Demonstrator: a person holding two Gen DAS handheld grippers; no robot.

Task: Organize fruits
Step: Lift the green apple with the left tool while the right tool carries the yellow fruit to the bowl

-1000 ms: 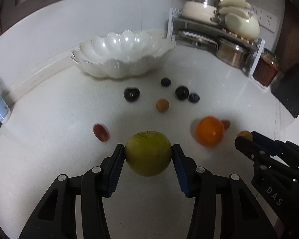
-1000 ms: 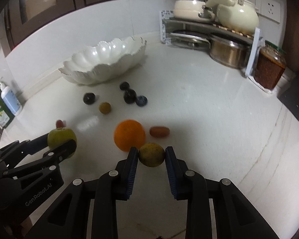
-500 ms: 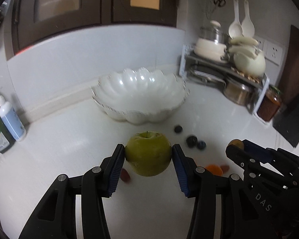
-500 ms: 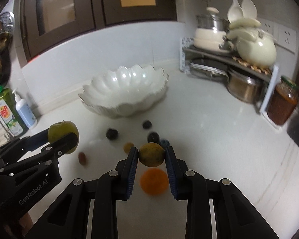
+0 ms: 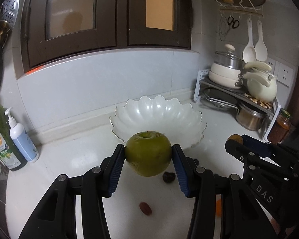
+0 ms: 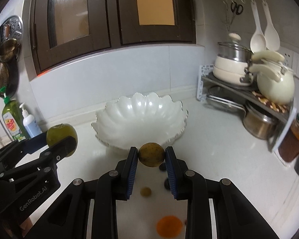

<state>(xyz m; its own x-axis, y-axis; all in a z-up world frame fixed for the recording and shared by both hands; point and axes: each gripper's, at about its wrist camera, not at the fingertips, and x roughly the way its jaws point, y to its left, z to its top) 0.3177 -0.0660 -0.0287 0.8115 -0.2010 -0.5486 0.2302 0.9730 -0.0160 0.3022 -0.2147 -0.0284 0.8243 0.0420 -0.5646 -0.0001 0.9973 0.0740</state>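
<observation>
A: Left wrist view first. Room?
B: Left gripper (image 5: 148, 155) is up off the white counter (image 5: 59, 159), pads pinching a green apple (image 5: 148, 153). White scalloped bowl (image 5: 159, 115) sits just behind the apple, near the back wall, its rim clear. Soap bottles (image 5: 20, 139) at the left edge, pot rack (image 5: 239, 95) in the right corner, open counter between. Dark fruit (image 5: 168, 177) and a reddish one (image 5: 145, 208) lie below the fingers.
A: Other tongs?
B: Right gripper (image 5: 234, 142) comes in from the right, level with the apple, well apart from it, something yellowish at the tip.
A: Right wrist view.
B: Right gripper (image 6: 151, 157) nearly pressed together, clamping a small yellow-brown fruit (image 6: 151, 155), tilted down over the counter, bowl (image 6: 139, 119) right ahead. Orange (image 6: 169, 229) and a small brownish fruit (image 6: 145, 191) on the counter underneath. Left gripper (image 6: 63, 139) at left holds the apple (image 6: 59, 135) beside the bowl's left rim, not touching it. Jar (image 6: 295, 141) at the far right edge.
</observation>
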